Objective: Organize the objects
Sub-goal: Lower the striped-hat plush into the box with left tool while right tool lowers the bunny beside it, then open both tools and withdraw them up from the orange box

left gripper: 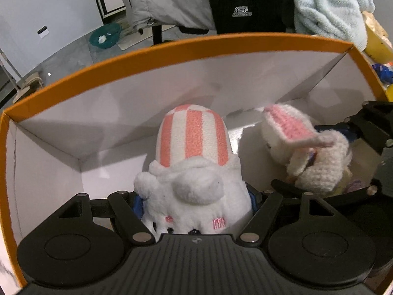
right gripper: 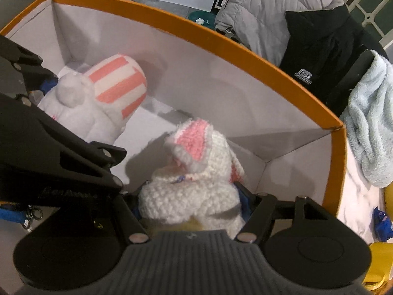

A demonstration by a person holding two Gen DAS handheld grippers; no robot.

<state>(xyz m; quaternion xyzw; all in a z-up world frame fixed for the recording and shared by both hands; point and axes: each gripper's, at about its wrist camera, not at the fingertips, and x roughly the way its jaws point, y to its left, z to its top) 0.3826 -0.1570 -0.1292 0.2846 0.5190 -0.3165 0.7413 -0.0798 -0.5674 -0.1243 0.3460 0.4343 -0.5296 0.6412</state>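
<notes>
the left gripper (left gripper: pixel 195 204) is clamped on a plush (left gripper: pixel 194 172), white with a pink-striped cap, its blue pads pressed into both sides of the soft body. the right gripper (right gripper: pixel 191 201) is closed around a crocheted bunny (right gripper: pixel 194 184) with pink-lined ears. both toys hang inside the box (left gripper: pixel 147 56), side by side and close together, the plush on the left and the bunny on the right; whether either touches the floor of the box cannot be told. the box has an orange rim and plain white walls and floor, with folded flaps at the corners.

past the far rim, a grey jacket (right gripper: pixel 265 17) and a black jacket (right gripper: pixel 316 49) are draped next to each other, and a pale blue fleece (right gripper: pixel 371 127) hangs down at the right corner of the box. further back on the grey floor sits a teal basin (left gripper: pixel 105 35) with something white in it. a white wall stands behind it.
</notes>
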